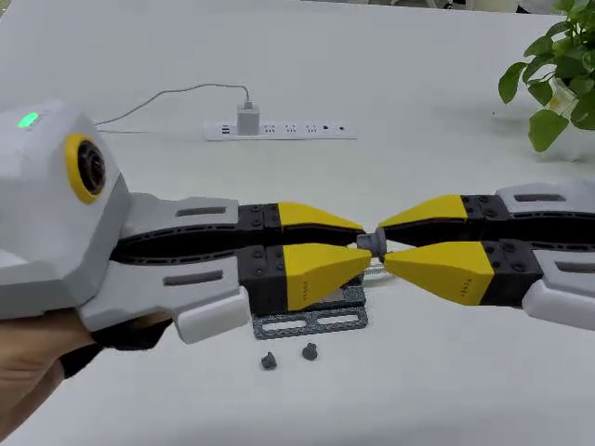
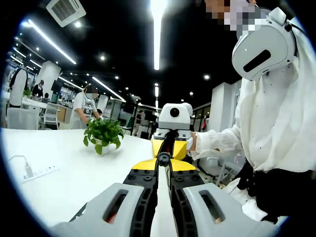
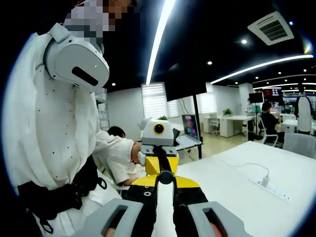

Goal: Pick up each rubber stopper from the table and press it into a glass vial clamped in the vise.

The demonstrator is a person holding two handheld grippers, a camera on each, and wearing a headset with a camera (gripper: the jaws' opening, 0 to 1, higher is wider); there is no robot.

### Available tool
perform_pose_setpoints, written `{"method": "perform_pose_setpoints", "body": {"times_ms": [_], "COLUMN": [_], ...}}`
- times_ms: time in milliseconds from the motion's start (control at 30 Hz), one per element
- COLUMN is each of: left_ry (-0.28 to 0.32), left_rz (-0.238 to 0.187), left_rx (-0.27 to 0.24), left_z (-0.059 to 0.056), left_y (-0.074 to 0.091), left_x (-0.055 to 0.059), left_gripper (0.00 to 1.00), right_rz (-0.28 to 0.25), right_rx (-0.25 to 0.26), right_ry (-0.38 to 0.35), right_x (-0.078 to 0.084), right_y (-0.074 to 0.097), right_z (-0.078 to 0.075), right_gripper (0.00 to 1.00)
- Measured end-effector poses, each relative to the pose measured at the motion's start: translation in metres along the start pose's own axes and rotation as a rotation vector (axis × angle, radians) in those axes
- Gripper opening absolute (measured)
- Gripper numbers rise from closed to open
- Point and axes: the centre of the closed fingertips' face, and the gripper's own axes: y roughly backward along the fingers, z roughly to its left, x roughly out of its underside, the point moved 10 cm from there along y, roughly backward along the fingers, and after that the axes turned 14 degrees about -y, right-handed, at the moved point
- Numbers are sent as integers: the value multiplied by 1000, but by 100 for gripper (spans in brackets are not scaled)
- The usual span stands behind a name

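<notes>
Jaws of left gripper (image 1: 361, 244) and right gripper (image 1: 383, 247) both pinch small dark-grey rubber stopper (image 1: 372, 243) just above grey metal vise (image 1: 316, 322). Light, squashy, probably grippy: hold the wide head.

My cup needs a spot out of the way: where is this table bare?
Bare: between the power strip and the left tool and right tool, and the near right corner. Crowded: the middle, where they meet on a stopper, two loose stoppers in front.

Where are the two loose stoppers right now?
Head view, bottom centre: the two loose stoppers lie side by side on the table, just in front of the grey vise plate.
</notes>
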Motion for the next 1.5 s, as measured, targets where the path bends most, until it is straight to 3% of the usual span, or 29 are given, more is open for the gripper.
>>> {"method": "perform_pose_setpoints", "body": {"times_ms": [1100, 1267, 1500], "left_ry": [-28, -42, -87], "left_rz": [28, 47, 120], "left_rx": [-11, -25, -61], "left_z": [-3, -3, -3], "left_y": [5, 9, 17], "left_x": [3, 4, 10], "left_gripper": [7, 10, 20], "right_rz": [47, 51, 73], "right_rx": [3, 8, 24], "right_ry": [-17, -19, -17], "right_x": [6, 5, 3], "right_y": [-5, -5, -6], "right_z": [-2, -3, -7], "right_gripper": [5, 5, 5]}}
